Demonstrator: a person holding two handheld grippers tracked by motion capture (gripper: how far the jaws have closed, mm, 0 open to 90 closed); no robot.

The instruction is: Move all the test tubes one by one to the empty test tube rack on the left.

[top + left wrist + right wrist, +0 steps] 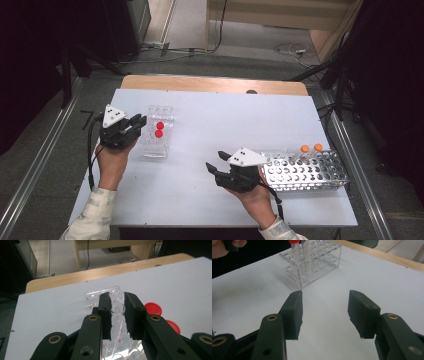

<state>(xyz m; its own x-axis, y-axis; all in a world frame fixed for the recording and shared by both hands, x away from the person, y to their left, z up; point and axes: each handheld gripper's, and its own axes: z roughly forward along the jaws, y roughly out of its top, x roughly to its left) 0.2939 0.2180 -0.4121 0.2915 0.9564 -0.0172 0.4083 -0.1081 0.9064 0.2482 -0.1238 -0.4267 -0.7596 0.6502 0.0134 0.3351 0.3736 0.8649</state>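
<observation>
Left gripper view showed the left gripper [117, 312] clamped on a clear uncapped tube [117, 310] above the clear rack [103, 293] beside two red-capped tubes [153, 308], apparently to seat it, while the right gripper [324, 312] hung unclenched and empty over the table [362, 272].

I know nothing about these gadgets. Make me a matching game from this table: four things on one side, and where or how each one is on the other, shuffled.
Things:
1. red caps
2. orange caps
3. left gripper
4. right gripper

Places or states:
A. in the metal rack
B. jaws apart over the bare table
C. in the clear rack
D. jaws closed on a clear tube

Pairs: 1-C, 2-A, 3-D, 4-B
</observation>
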